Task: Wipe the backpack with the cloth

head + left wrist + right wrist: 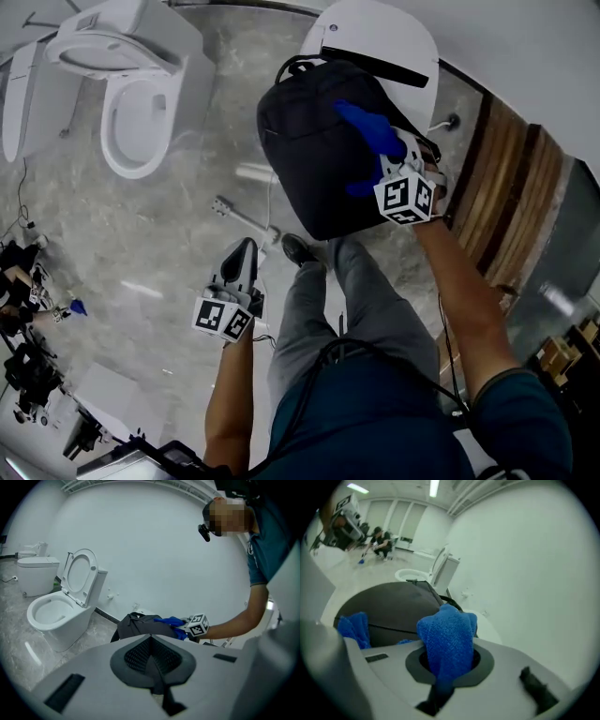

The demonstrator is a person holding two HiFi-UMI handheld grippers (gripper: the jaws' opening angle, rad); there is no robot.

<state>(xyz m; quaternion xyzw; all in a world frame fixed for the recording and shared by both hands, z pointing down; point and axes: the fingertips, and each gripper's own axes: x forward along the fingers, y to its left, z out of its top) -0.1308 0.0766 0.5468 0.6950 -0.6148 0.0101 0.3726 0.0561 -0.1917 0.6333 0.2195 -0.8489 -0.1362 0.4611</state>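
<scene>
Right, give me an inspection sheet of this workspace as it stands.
Surface: grey stone-look floor; a white rounded fixture carries the backpack.
Job's things: black backpack; blue cloth lies over its upper side.
Clutter: dark gear on the floor at lower left.
Grippers: right claw shut on the cloth at the backpack; left claw shut, empty, well clear of the backpack.
Cables: thin cable on the floor at left; second cable hangs by the person's right arm.
Surroundings: open toilet, white wall, wooden panel, crouching person far off.
</scene>
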